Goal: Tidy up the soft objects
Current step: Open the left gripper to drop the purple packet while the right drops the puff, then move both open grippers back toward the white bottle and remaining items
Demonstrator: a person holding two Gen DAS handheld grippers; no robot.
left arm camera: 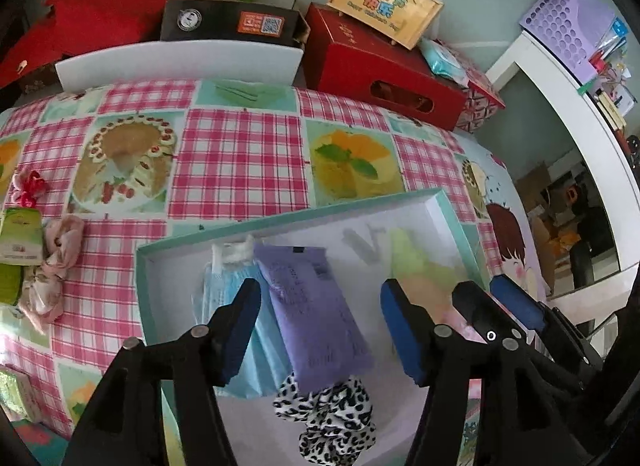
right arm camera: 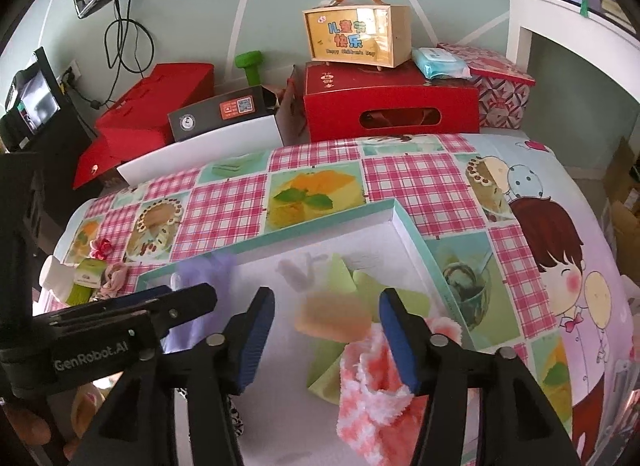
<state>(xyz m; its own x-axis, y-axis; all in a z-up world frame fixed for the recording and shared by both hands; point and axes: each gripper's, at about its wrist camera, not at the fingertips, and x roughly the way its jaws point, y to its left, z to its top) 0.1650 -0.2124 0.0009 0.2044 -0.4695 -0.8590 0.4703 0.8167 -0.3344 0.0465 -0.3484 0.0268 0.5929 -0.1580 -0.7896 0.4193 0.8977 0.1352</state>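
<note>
A shallow white box with a teal rim [left arm camera: 280, 221] lies on the checked tablecloth. In it are a blue face mask [left arm camera: 224, 294], a purple packet [left arm camera: 316, 306], a leopard-print scrunchie [left arm camera: 336, 418] and a light green cloth [left arm camera: 416, 262]. My left gripper [left arm camera: 320, 330] hangs open over the box, the purple packet lying between its pads without being pressed. My right gripper [right arm camera: 328, 338] is open above an orange spongy piece [right arm camera: 332, 320] and the green cloth [right arm camera: 348, 278]. A pink-and-white fuzzy sock [right arm camera: 372, 390] lies by its right finger. Each gripper shows at the edge of the other's view.
Left of the box on the table [left arm camera: 240, 153] lie a pink scrunchie [left arm camera: 56, 266], a green packet [left arm camera: 20, 238] and a red bow [left arm camera: 30, 185]. Red boxes [left arm camera: 380, 69], a black box [left arm camera: 228, 21] and a yellow carry case [left arm camera: 384, 5] stand behind the table.
</note>
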